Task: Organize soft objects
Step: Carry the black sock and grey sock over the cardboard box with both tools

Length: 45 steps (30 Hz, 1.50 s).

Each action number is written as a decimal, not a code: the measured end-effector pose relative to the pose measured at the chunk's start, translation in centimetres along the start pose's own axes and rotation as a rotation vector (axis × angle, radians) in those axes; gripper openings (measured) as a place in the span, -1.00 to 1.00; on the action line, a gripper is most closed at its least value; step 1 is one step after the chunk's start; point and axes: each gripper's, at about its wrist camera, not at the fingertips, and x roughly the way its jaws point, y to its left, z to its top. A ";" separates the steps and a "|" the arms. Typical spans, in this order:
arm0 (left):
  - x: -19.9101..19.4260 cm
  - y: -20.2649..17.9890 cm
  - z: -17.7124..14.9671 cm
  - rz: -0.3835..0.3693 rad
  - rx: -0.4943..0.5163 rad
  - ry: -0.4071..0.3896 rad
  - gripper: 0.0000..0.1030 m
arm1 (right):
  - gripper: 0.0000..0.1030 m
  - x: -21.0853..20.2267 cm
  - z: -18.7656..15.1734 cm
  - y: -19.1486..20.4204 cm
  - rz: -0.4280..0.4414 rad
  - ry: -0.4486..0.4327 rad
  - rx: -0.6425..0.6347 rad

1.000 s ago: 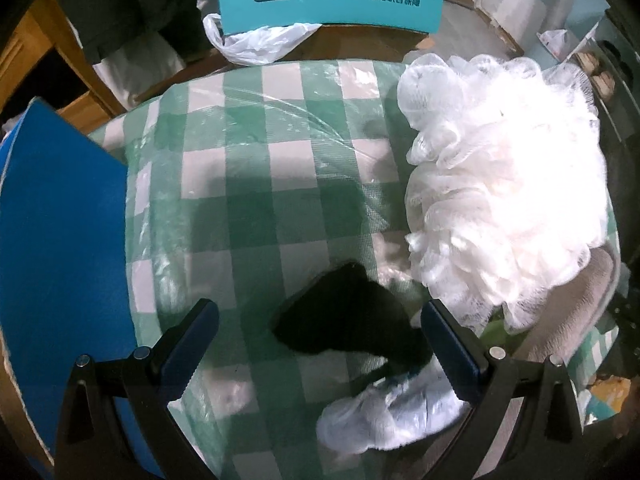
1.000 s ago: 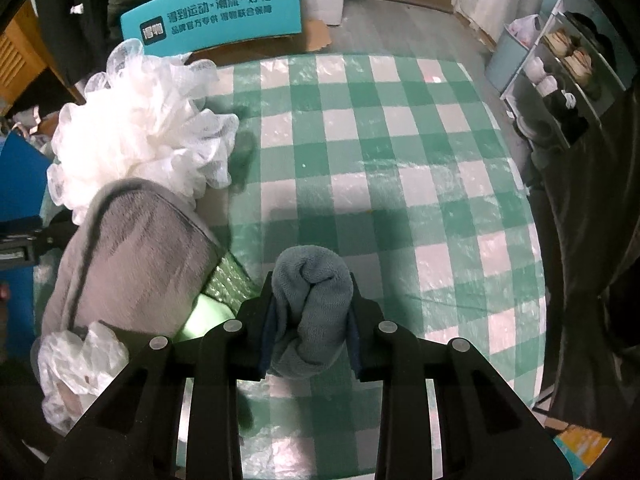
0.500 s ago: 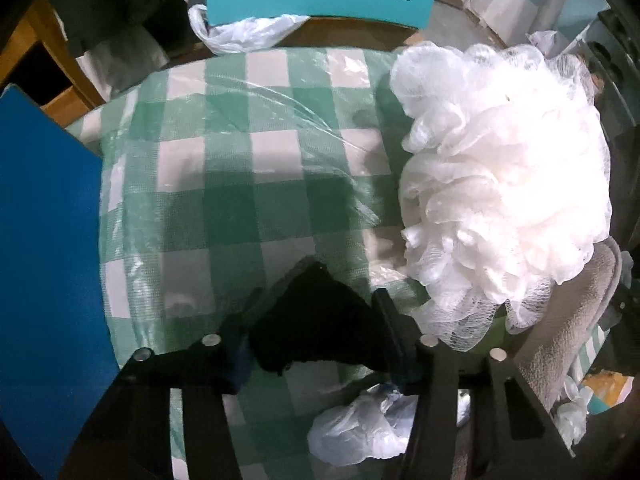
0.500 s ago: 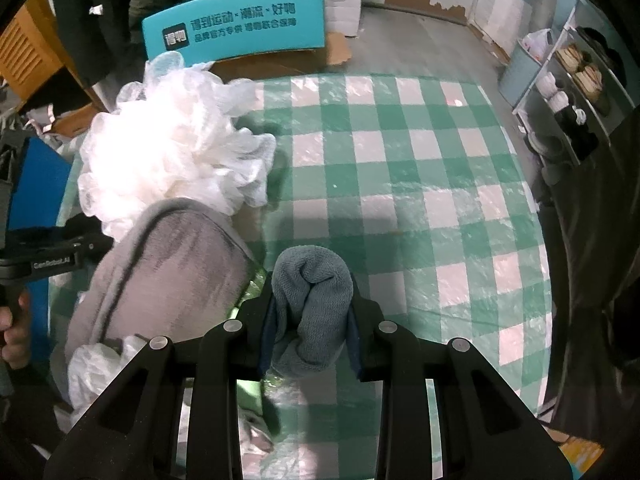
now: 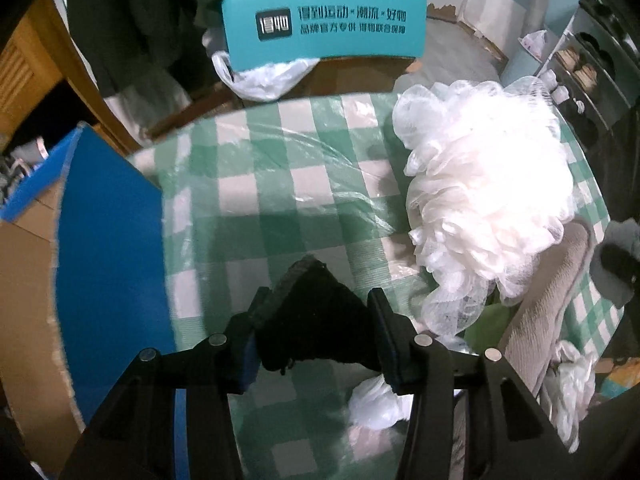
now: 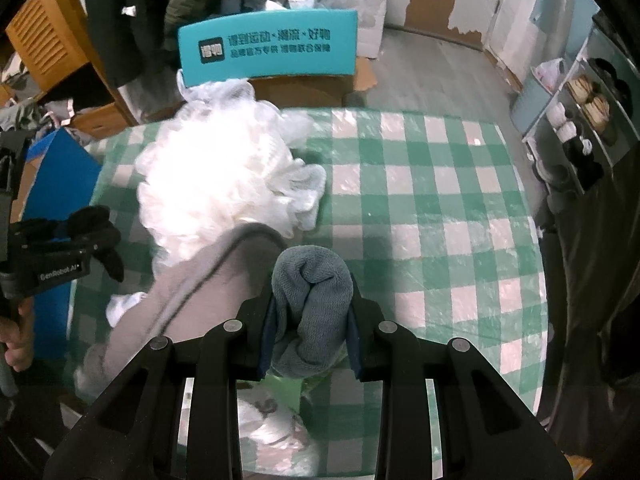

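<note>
My left gripper (image 5: 316, 300) is shut on a black soft cloth (image 5: 316, 320) and holds it above the green checked table (image 5: 280, 208); it also shows in the right wrist view (image 6: 86, 236). My right gripper (image 6: 310, 312) is shut on a rolled grey-blue towel (image 6: 310, 292), lifted over the table. A big white mesh bath puff (image 5: 484, 200) lies on the table, also seen in the right wrist view (image 6: 216, 176). A grey-brown towel (image 6: 192, 292) lies beside the puff. Crumpled white plastic (image 5: 378, 404) lies near the front.
A blue cardboard box (image 5: 108, 240) stands at the table's left edge. A teal box with printed text (image 5: 324, 26) and a white plastic bag (image 5: 260, 76) sit behind the table. A shoe rack (image 6: 580, 112) stands at the right. A green item (image 6: 286, 388) lies under the towel.
My left gripper closed on the black cloth and lifted it off the table. My right gripper rose and drew back, still holding the grey-blue towel.
</note>
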 end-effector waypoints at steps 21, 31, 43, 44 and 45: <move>-8.8 -0.1 -3.2 0.052 0.076 -0.158 -0.05 | -0.46 -4.1 1.5 5.2 0.053 -0.088 -0.092; -10.7 1.5 -3.5 0.061 0.048 -0.199 -0.05 | -0.46 -5.5 2.3 8.1 0.088 -0.117 -0.138; -12.9 4.1 -4.3 0.074 0.015 -0.241 -0.05 | -0.46 -5.6 3.3 12.1 0.128 -0.115 -0.198; -13.0 4.4 -4.3 0.076 0.011 -0.244 -0.05 | -0.46 -5.7 3.4 12.4 0.134 -0.116 -0.203; -13.2 4.7 -4.4 0.083 0.006 -0.247 -0.05 | -0.46 -5.8 3.5 12.9 0.141 -0.118 -0.208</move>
